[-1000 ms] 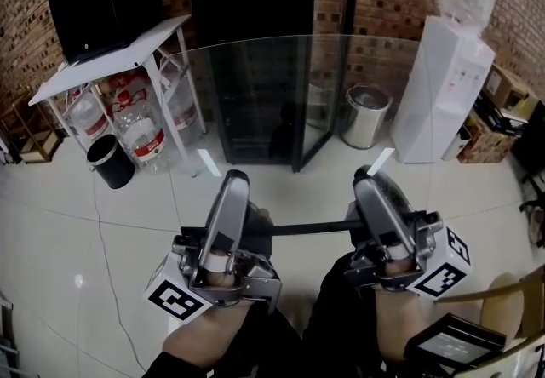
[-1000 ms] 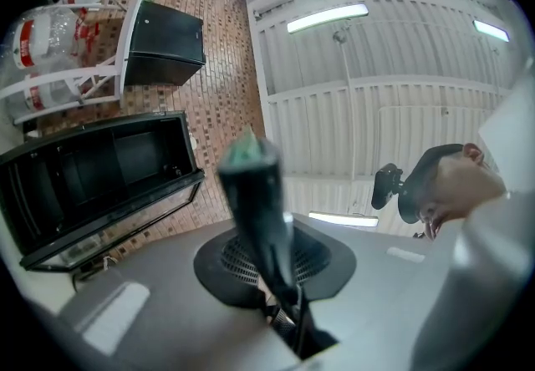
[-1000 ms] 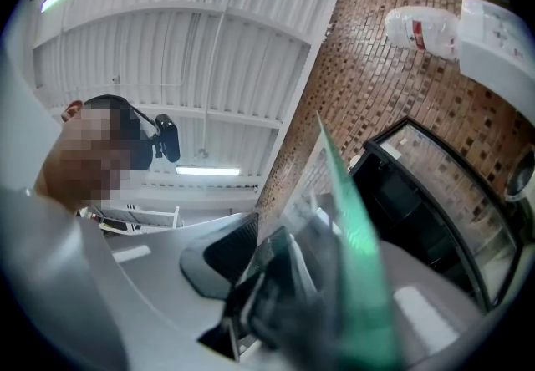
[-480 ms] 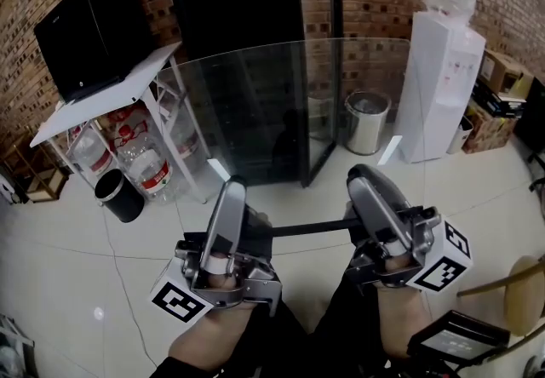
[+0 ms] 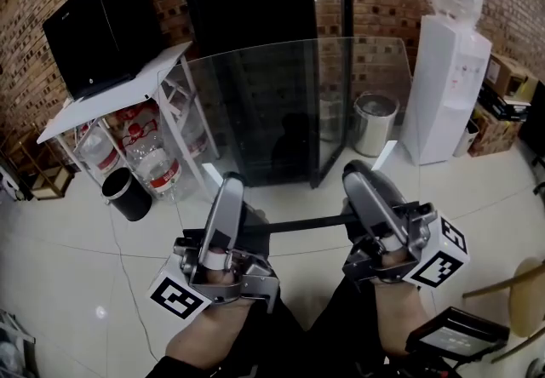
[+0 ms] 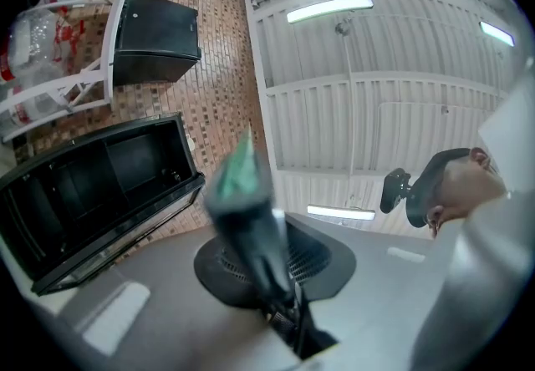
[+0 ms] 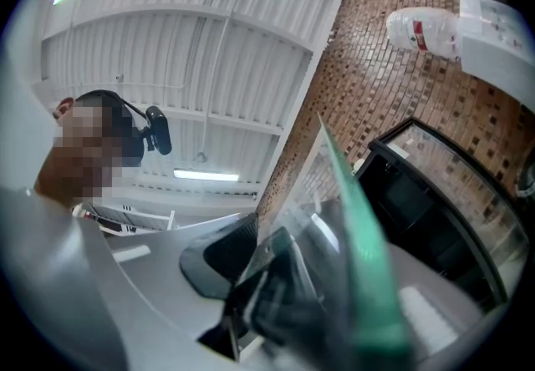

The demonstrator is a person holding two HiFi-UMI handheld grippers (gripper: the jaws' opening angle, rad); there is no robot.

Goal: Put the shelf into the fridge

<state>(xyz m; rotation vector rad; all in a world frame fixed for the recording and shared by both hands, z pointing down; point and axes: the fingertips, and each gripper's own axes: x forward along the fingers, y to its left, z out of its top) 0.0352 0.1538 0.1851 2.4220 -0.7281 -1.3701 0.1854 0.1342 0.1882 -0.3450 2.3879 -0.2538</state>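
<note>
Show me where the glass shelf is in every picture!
Head view: glass shelf held up in the middle, in front of the black fridge.
Left gripper view: its green edge at centre; fridge at left.
Right gripper view: green edge right of centre; fridge at right.
Shared landmark: the fridge.

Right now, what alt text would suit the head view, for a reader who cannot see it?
The left gripper and the right gripper hold a clear glass shelf by its near edge, before a black fridge with its door open.
</note>
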